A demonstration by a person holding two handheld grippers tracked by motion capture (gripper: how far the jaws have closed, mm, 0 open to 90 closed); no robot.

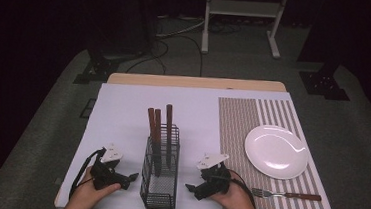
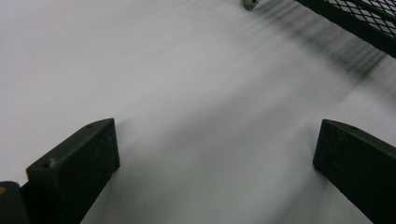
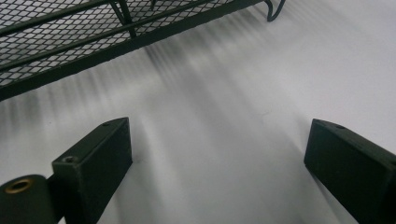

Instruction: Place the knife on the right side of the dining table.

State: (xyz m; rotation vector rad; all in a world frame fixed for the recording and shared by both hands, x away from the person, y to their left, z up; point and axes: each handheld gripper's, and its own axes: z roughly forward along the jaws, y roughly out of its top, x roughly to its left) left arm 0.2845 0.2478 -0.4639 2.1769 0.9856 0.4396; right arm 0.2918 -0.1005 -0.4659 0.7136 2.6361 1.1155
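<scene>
1. We hold the left gripper (image 1: 130, 178) low on the white mat (image 1: 122, 114), just left of the wire caddy (image 1: 159, 180). Its jaws stand wide apart with nothing between them; in the left gripper view we see bare mat between the pads and the caddy's mesh at the top right corner.

2. We hold the right gripper (image 1: 190, 188) on the other side of the caddy, pointing in toward it. Its jaws are also spread wide and empty; the right gripper view shows mat between them and the caddy's mesh wall (image 3: 70, 42) across the top left.

3. The two grippers flank the caddy and face each other. We judge this a resting stance from which either hand can reach in without crossing the other.

4. The caddy stands upright near the table's front edge, between our hands. Three pieces with brown handles (image 1: 158, 122) stand in it, handles up. That leaves the handles free to be pinched and lifted straight out. We cannot tell what the lower ends are.

5. A striped placemat (image 1: 239, 129) lies at the right, with a white plate (image 1: 276, 152) on it. A fork (image 1: 286, 195) lies on the placemat in front of the plate, near our right hand (image 1: 236, 201).

6. We take the work to be setting the place: cutlery goes from caddy to placemat. The fork is down; three pieces remain.
</scene>
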